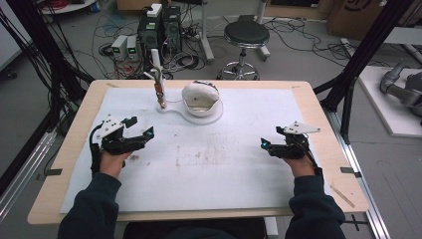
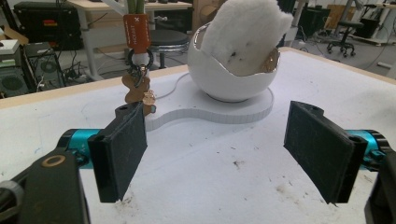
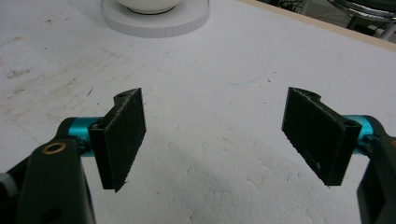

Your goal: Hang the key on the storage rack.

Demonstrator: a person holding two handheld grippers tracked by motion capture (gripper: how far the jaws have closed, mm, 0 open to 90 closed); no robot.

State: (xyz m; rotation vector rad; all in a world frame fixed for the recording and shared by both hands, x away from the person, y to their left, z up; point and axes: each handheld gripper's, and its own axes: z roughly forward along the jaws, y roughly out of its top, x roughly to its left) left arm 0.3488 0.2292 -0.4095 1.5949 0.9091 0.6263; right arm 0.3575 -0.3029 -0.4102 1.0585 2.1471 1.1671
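White-padded desk [image 1: 239, 174]: both my grippers, left gripper [image 1: 142, 130] and right gripper [image 1: 271, 139], spread empty; plush toy [image 2: 245, 35] in bowl [image 2: 224, 79] looks soft, light—pinch its top.

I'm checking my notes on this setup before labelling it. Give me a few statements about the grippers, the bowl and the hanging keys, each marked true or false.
1. The left gripper has its fingers apart, with nothing between them. True.
2. The right gripper is shut on the white plush toy. False: it is open and empty, over the white mat.
3. The white plush toy sits inside the white bowl. True.
4. The bowl stands directly on the bare wooden table. False: it rests on a flat white base that lies on the mat.
5. The bunch of keys hangs from a stand beside the bowl. True.
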